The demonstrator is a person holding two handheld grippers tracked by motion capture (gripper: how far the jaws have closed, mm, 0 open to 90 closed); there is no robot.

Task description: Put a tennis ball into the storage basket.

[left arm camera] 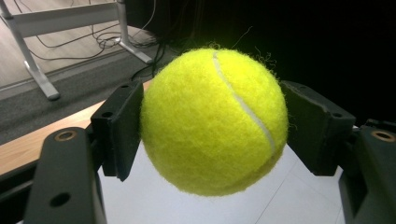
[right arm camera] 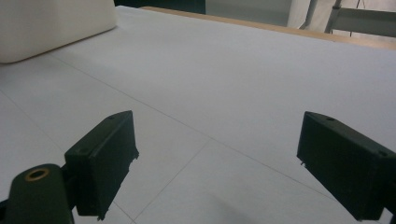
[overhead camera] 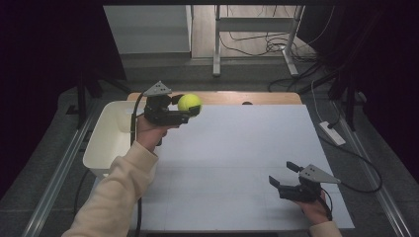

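we hold the fuzzy yellow tennis ball (overhead camera: 189,103) clamped in the left gripper (overhead camera: 193,111), aloft beside the white plastic bin (overhead camera: 109,134); right gripper (overhead camera: 282,174) idles wide open, empty. next: carry over the bin, release.

The person's left forearm, in a cream-coloured sleeve (overhead camera: 116,195), rises from the bottom edge and slants up toward the far left of the table. Its hand (overhead camera: 149,131) grips the black two-jaw left gripper (overhead camera: 193,109) from below, with the jaws pointing level toward the right and the grey three-cornered plate (overhead camera: 157,89) on top. In the left gripper view both black pads (left arm camera: 122,128) press against the sides of a fuzzy yellow tennis ball (left arm camera: 215,121), held clear of the surface. The right hand (overhead camera: 314,207) sits low at the near right, holding the black right gripper (overhead camera: 283,175), which points left and away; its jaws stand wide apart with nothing between them.
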